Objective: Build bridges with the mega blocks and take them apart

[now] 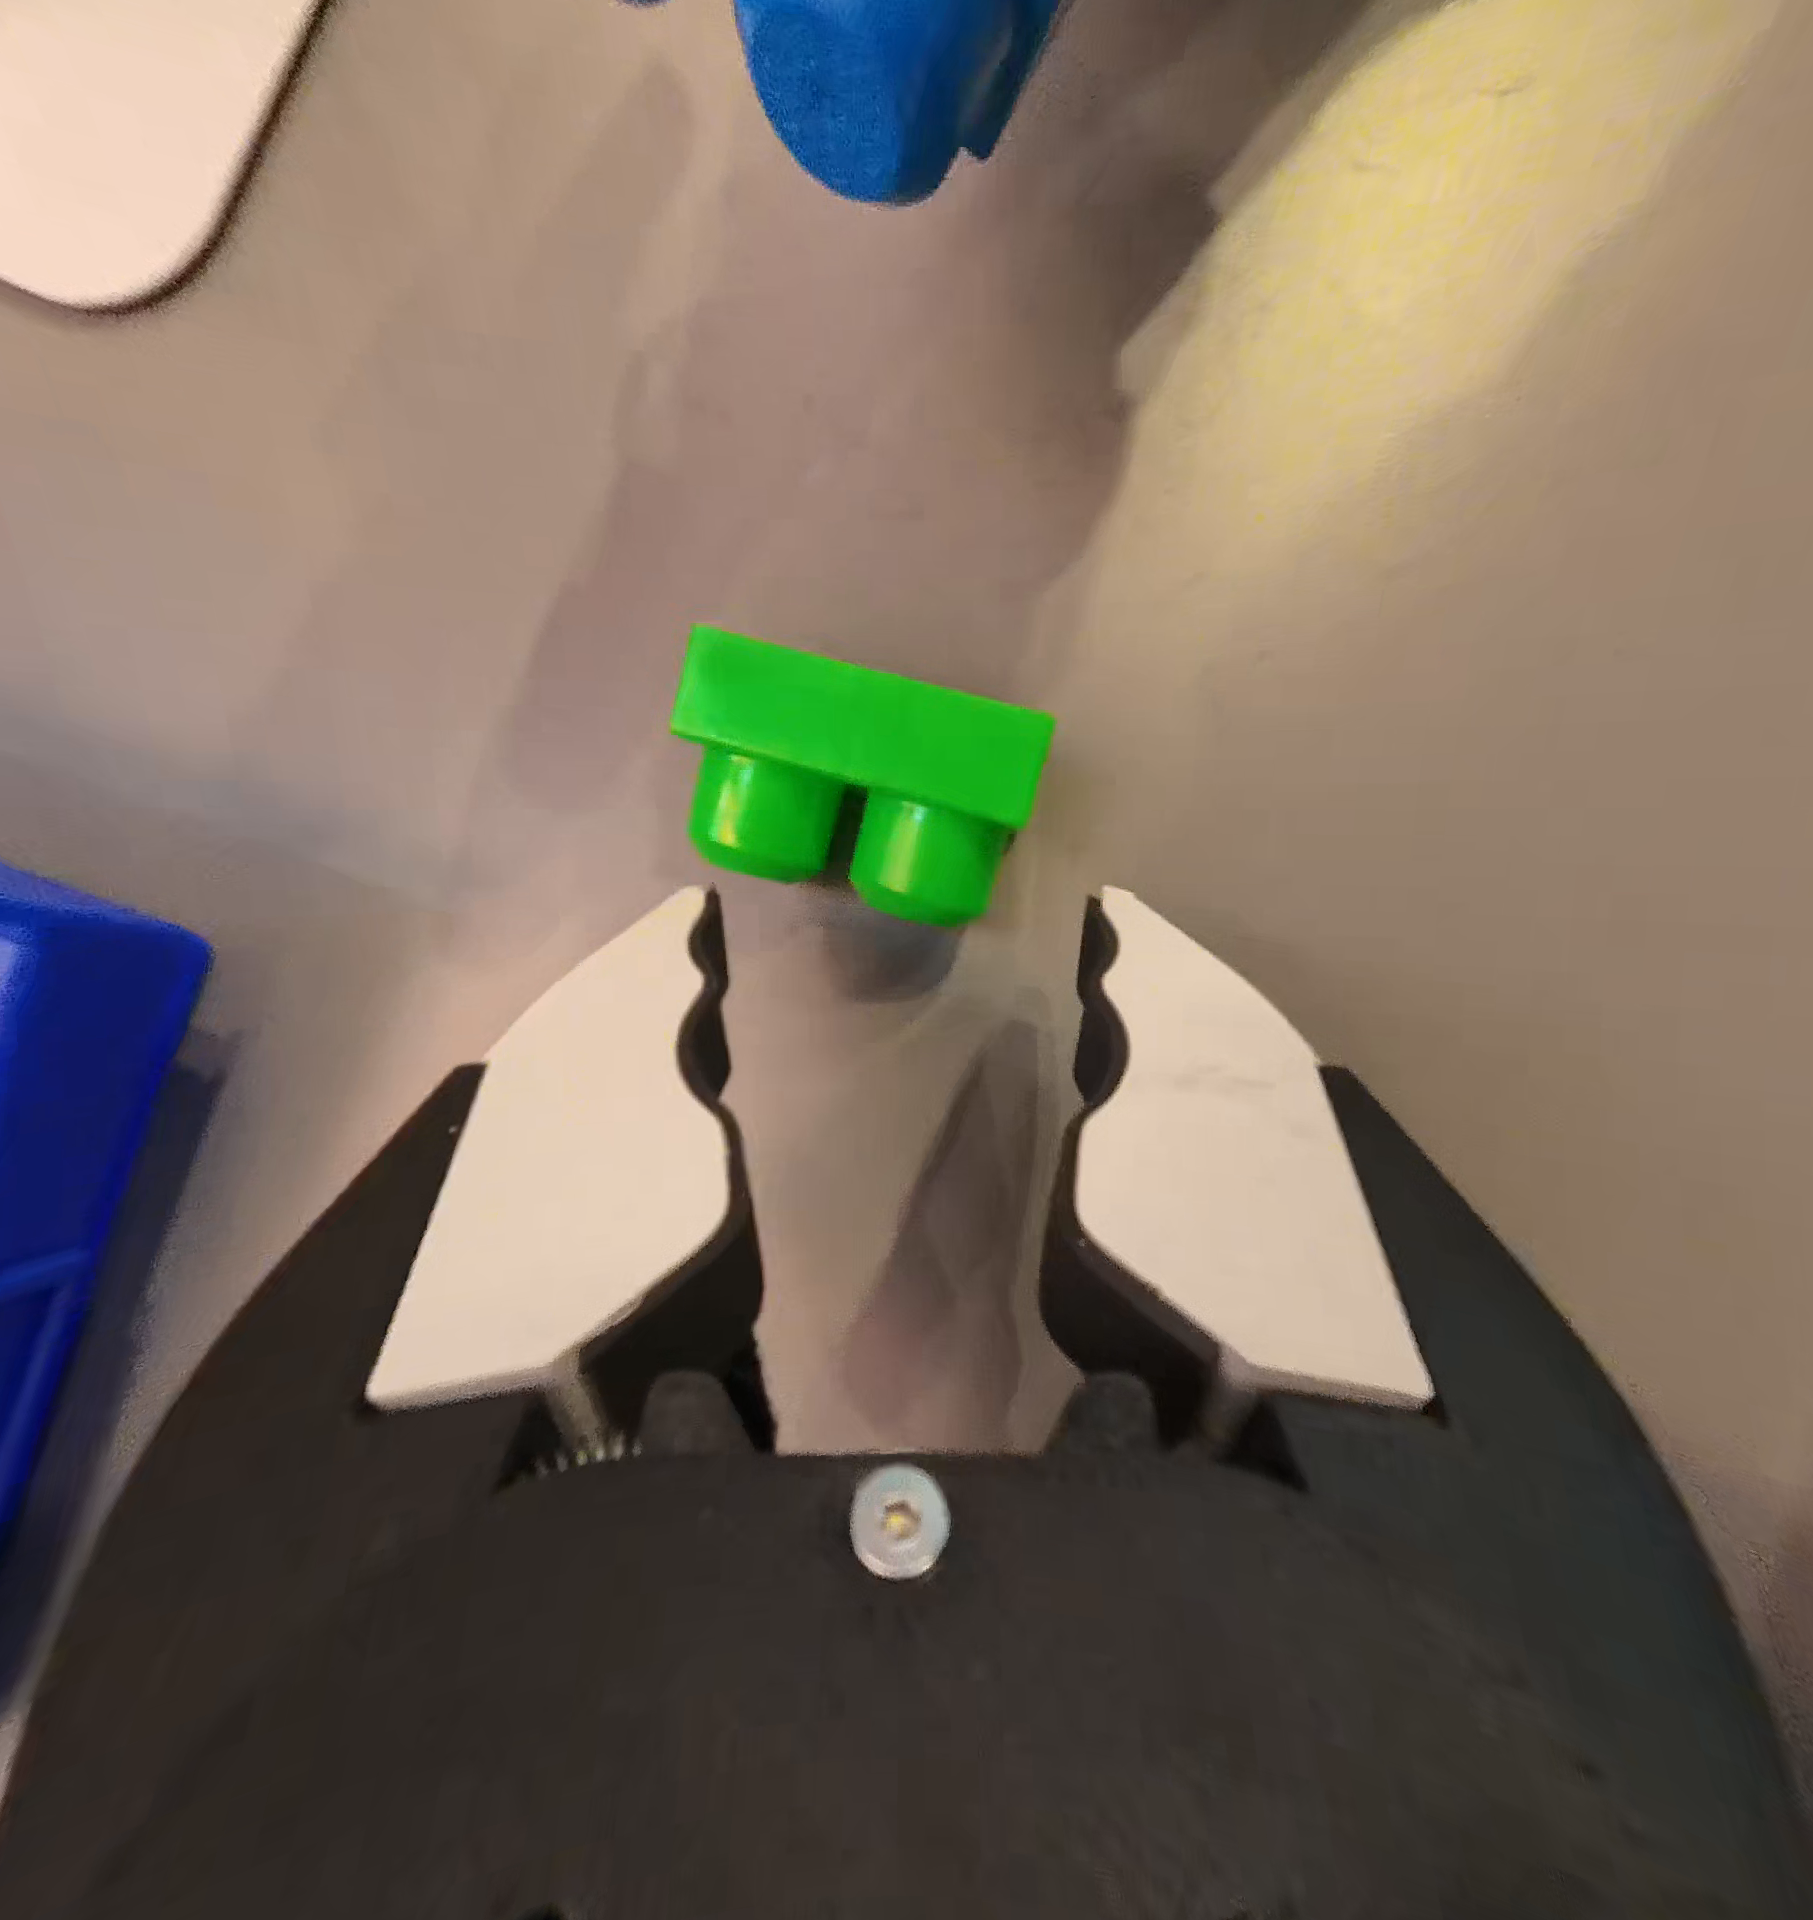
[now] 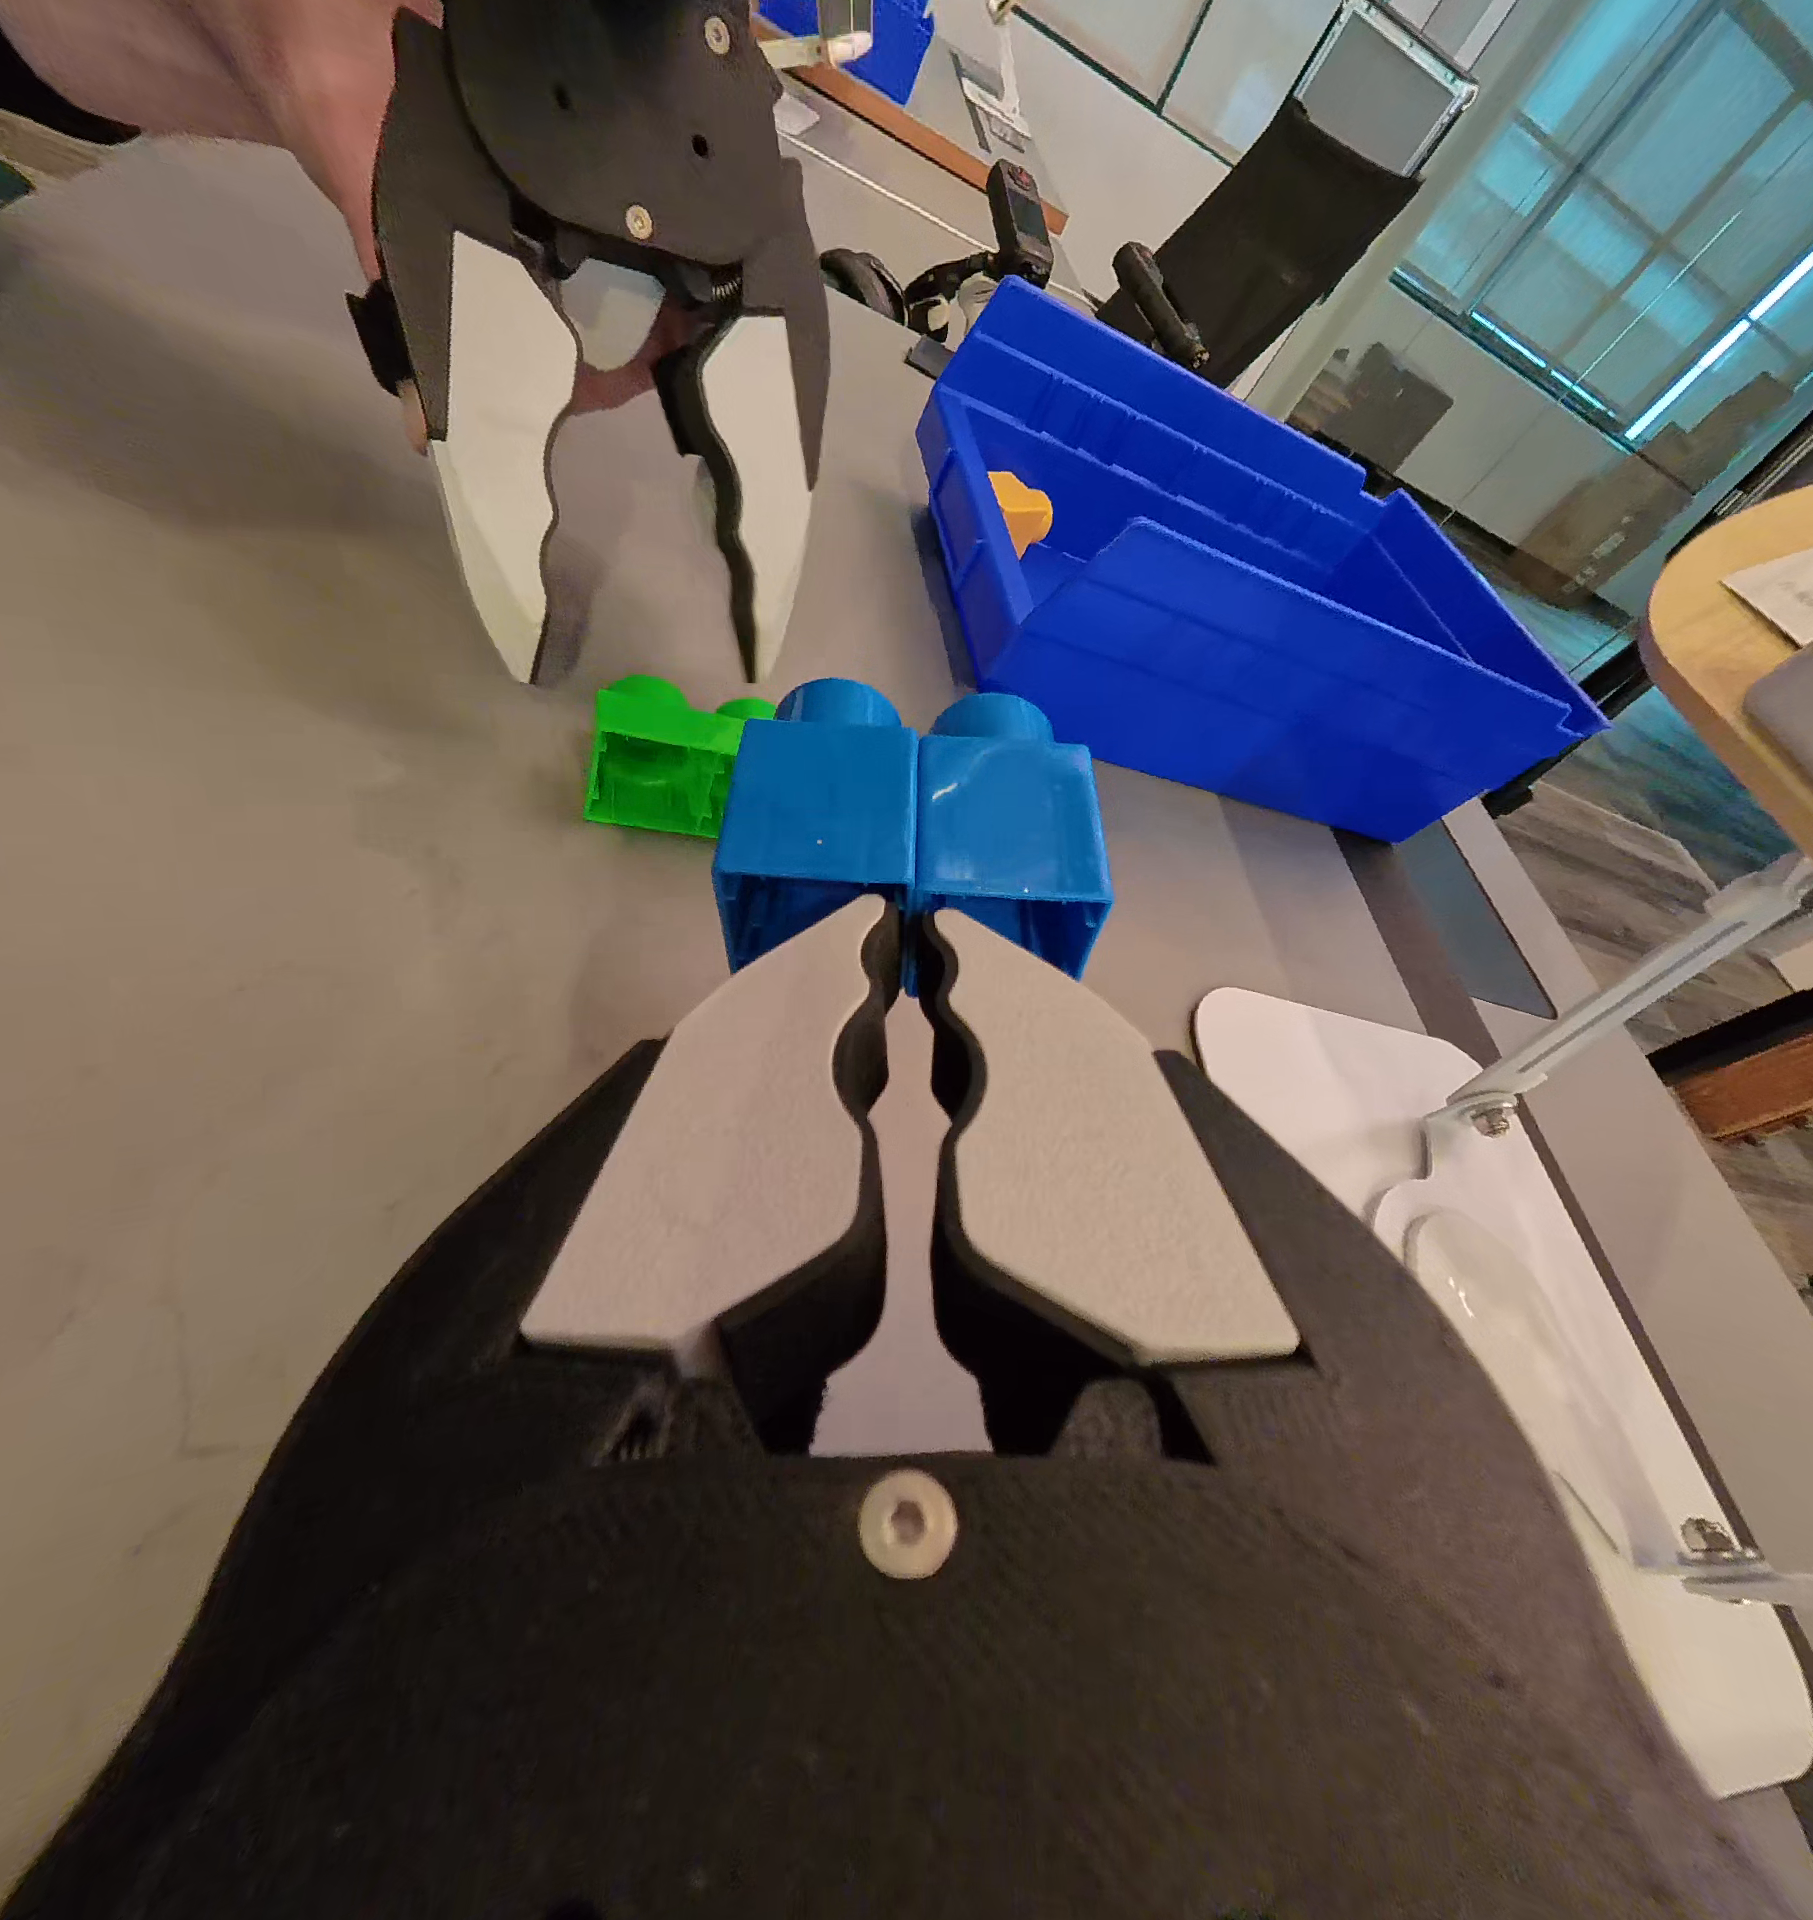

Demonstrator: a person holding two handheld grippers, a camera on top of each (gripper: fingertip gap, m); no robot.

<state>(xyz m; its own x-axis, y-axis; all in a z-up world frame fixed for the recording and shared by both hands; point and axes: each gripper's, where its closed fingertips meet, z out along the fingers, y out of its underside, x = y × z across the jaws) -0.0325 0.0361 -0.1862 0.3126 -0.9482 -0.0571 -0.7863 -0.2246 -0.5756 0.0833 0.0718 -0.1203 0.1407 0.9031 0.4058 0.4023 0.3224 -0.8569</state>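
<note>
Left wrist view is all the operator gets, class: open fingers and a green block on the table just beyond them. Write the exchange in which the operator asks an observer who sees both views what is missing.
Operator: What lies past the green block?
Observer: Two blue blocks, side by side and touching each other.
Operator: Is anything holding them?
Observer: The right gripper. Its fingertips are nearly together at the seam between them, on their open undersides.
Operator: I see one corner of the blue bin. Is anything in it?
Observer: An orange block lies inside, near one end.
</note>
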